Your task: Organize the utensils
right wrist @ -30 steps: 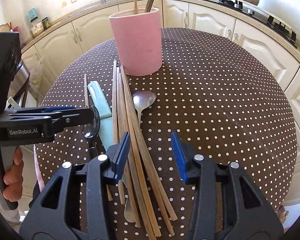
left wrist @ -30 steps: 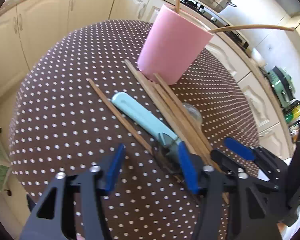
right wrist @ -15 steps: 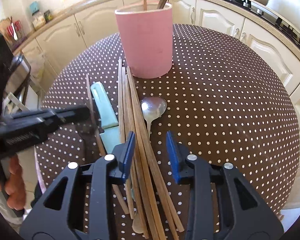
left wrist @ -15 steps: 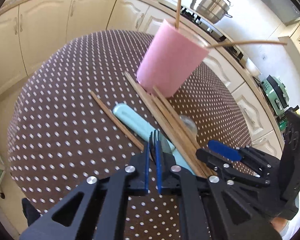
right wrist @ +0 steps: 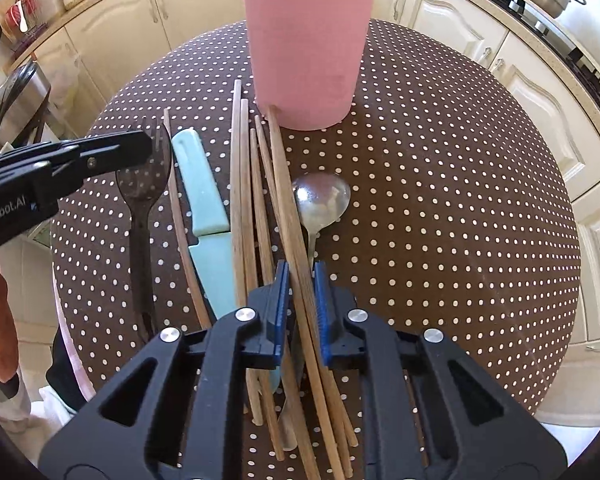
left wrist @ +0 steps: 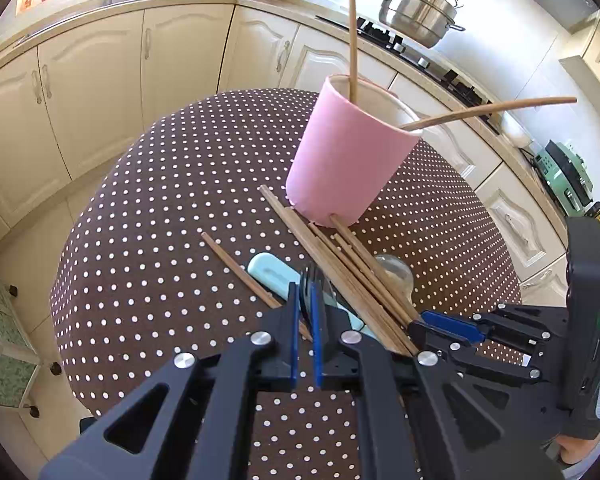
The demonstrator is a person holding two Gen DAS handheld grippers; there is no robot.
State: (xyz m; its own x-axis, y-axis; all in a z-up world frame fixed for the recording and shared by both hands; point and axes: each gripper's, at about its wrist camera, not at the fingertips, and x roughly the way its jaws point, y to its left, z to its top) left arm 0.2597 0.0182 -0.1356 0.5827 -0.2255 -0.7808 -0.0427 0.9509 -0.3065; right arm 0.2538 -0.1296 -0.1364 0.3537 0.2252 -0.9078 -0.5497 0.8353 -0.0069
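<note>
The left gripper [left wrist: 305, 320] is clamped on a dark fork [right wrist: 142, 184], tines poking past its tips. The right gripper [right wrist: 302, 300] pinches 1 chopstick [right wrist: 284, 184] whose far end touches the pink cup [right wrist: 308, 48] ahead.

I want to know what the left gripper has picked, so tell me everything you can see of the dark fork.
The dark translucent plastic fork looks smoky black, with four tines, a broad neck and a long slim handle. The left gripper is shut on its tine end, tines poking out past the blue pads. In the right wrist view it hangs over the brown polka-dot tablecloth, left of the single wooden chopstick; whether the handle end touches the cloth I cannot tell.
</note>
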